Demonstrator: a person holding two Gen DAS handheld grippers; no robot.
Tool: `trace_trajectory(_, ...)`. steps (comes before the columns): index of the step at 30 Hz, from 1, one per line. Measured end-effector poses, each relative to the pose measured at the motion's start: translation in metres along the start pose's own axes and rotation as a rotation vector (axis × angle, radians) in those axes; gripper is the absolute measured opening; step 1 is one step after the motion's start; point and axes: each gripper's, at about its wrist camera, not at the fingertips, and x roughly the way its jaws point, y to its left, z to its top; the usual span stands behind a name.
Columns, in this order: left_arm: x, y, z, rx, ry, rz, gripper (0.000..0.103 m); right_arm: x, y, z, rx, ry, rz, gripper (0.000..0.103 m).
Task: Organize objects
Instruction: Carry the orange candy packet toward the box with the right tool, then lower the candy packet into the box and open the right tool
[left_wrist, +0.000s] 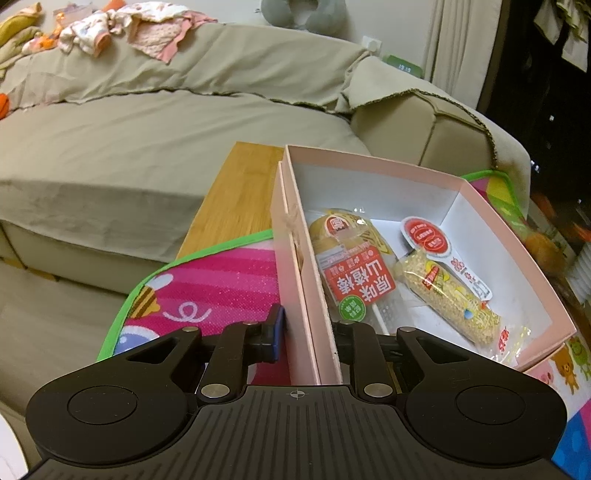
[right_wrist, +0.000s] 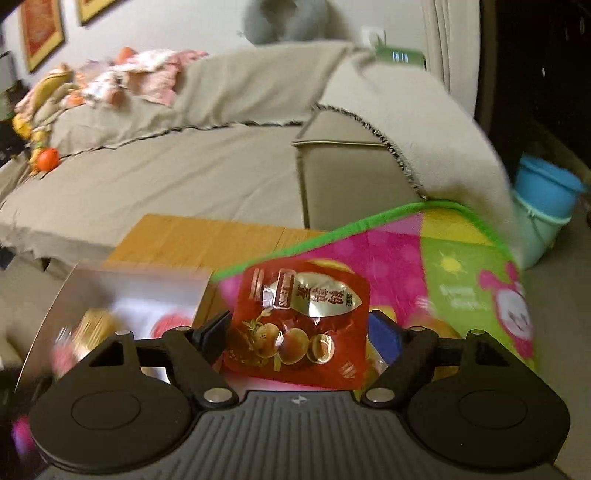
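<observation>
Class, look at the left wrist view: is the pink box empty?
No: the pink box holds two snack packets, a hawthorn stick pack and a grain bar.

Your wooden counter (left_wrist: 236, 192) occupies the centre of the left wrist view. A colourful play mat (left_wrist: 221, 288) with a green border lies on it at lower left; the pink box (left_wrist: 306, 280) rests beside it, right of centre.
</observation>
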Motion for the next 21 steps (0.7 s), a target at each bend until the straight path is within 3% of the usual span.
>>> trace_trajectory(8,0.002,-0.001,0.001,0.012,-0.001,0.006,0.020,-0.077,0.033,-0.129,-0.207,0.028,-0.108,0.072)
trace_trajectory(10,0.001,-0.001,0.000,0.011,0.000,0.007,0.019,-0.084,0.037,-0.149,-0.206,0.056,-0.091,0.072)
trace_trajectory(13,0.001,-0.001,0.000,0.008,0.003,0.010,0.019,-0.094,0.033,-0.167,-0.149,0.068,-0.087,0.075)
trace_trajectory(15,0.001,-0.002,0.000,0.011,0.003,0.013,0.019,-0.096,0.027,-0.175,-0.105,0.069,-0.118,0.088)
trace_trajectory(18,0.001,-0.002,0.000,0.013,0.003,0.017,0.019,-0.096,0.020,-0.180,-0.064,0.048,-0.174,0.099)
trace_trajectory(21,0.001,-0.002,0.000,0.010,0.004,0.018,0.019,-0.089,0.013,-0.173,0.000,0.028,-0.184,0.103)
